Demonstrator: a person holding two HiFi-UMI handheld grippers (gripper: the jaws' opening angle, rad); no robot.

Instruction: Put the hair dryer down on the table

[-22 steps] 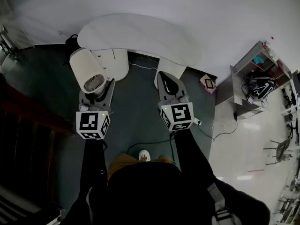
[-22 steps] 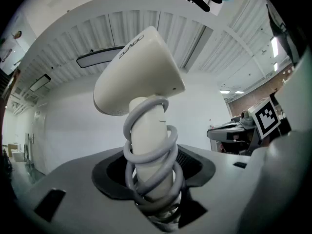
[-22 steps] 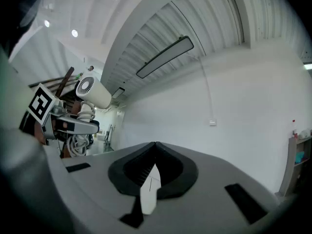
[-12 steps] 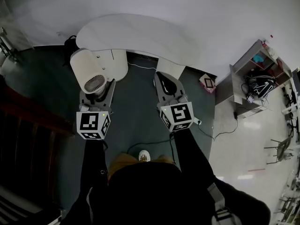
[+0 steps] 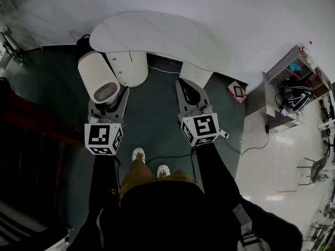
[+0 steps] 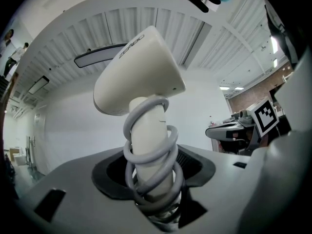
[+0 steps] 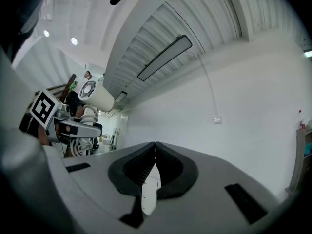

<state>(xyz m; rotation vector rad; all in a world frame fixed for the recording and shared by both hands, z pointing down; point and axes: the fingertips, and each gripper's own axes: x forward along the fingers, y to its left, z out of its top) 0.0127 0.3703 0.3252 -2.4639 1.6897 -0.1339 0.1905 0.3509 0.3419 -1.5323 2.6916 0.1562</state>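
Observation:
A cream hair dryer stands upright in my left gripper, its round rear grille facing the head camera. In the left gripper view the jaws clamp the hair dryer by its handle, around which its grey cord is coiled. The white curved table lies ahead, and the dryer hangs over the floor beside the table's white pedestal. My right gripper is held at the same height to the right, jaws shut and empty; its own view shows the pads meeting.
Dark green floor lies below. A second table leg stands ahead of the right gripper. A cable trails over the floor to a shelf unit at the right. A dark wooden railing runs along the left. My feet are below.
The view has shifted slightly toward the table; a second foot has come into sight below. Both grippers keep their pose and the dryer stays held.

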